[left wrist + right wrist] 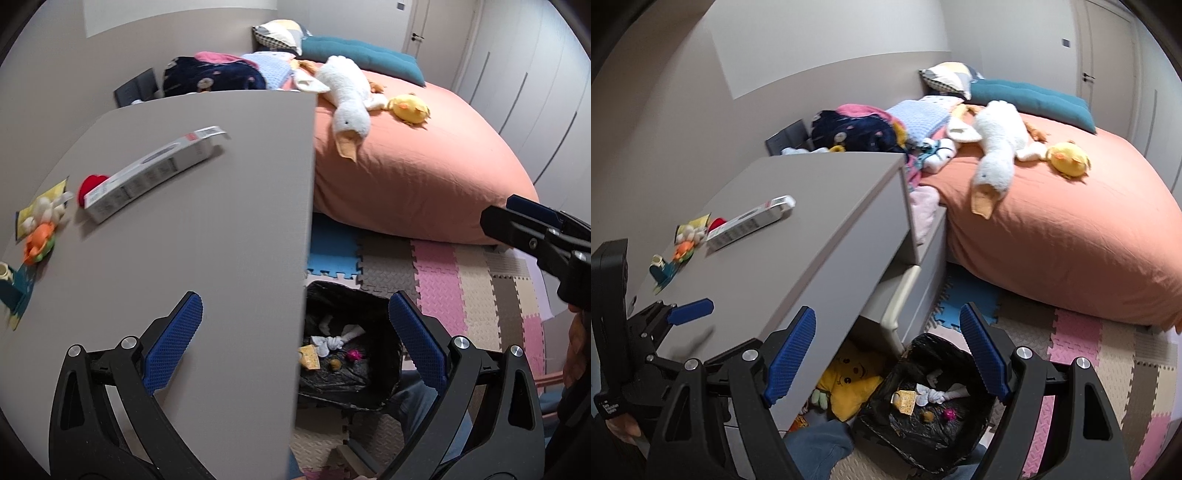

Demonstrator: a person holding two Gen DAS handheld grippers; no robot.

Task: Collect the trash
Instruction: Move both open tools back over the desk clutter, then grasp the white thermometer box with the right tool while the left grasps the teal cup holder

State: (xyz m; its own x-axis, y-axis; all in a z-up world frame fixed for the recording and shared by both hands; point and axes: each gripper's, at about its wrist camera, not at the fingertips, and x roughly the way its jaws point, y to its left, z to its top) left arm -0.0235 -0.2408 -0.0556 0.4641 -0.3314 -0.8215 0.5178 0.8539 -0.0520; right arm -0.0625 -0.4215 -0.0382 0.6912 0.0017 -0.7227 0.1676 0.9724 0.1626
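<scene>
Below both grippers: trash bin [923, 417] on floor | left gripper [295, 343] jaws apart, empty; right gripper [886, 362] likewise | counter [221, 229]: long box [147, 175] ahead-left of left gripper, nearer it, axis diagonal.

Black-lined trash bin [923, 424] on floor, holding scraps, long white carton [147, 173] lying flat on grey desktop [221, 240]
</scene>
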